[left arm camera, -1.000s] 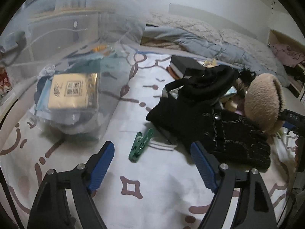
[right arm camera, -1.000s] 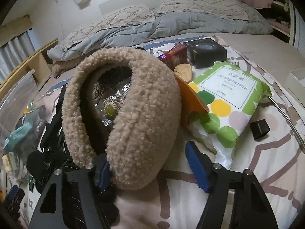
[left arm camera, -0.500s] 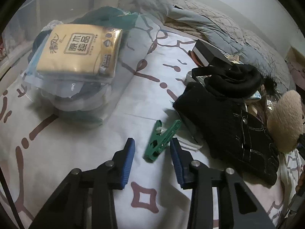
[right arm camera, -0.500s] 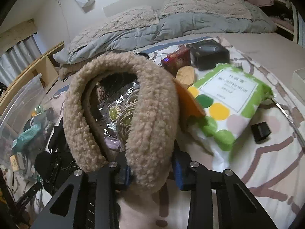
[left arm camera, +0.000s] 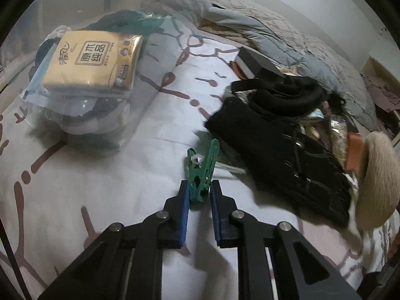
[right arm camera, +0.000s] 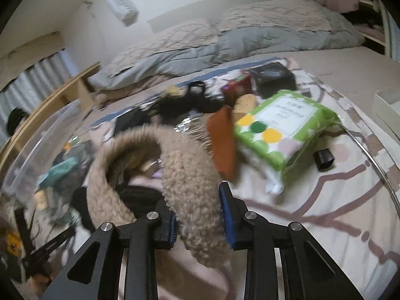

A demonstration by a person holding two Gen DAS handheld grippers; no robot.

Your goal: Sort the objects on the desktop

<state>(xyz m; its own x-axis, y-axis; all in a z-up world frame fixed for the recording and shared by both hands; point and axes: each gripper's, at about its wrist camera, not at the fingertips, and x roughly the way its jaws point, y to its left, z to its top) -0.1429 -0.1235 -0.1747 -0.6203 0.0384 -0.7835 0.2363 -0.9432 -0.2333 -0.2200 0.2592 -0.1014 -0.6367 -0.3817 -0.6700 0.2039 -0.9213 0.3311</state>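
Observation:
My left gripper (left arm camera: 198,195) is shut on a green clothes peg (left arm camera: 202,172), which stands up from the patterned cloth (left arm camera: 112,195). My right gripper (right arm camera: 198,211) is shut on a tan fleece headband (right arm camera: 185,175) and holds it lifted above the pile; the headband also shows at the right edge of the left wrist view (left arm camera: 376,185). A clear plastic bin (left arm camera: 75,50) at the left holds a yellow tissue pack (left arm camera: 92,61) and other items.
A black glove (left arm camera: 280,160) and black straps (left arm camera: 287,95) lie right of the peg. A green dotted cotton pack (right arm camera: 285,127), an orange item (right arm camera: 223,140), a black box (right arm camera: 272,76), a small black cube (right arm camera: 323,158) and a white box (right arm camera: 387,102) lie ahead. Folded bedding (right arm camera: 225,35) is behind.
My left gripper has closed on the green peg and lifted its end. My right gripper has tightened on the headband and raised it, tilting it left.

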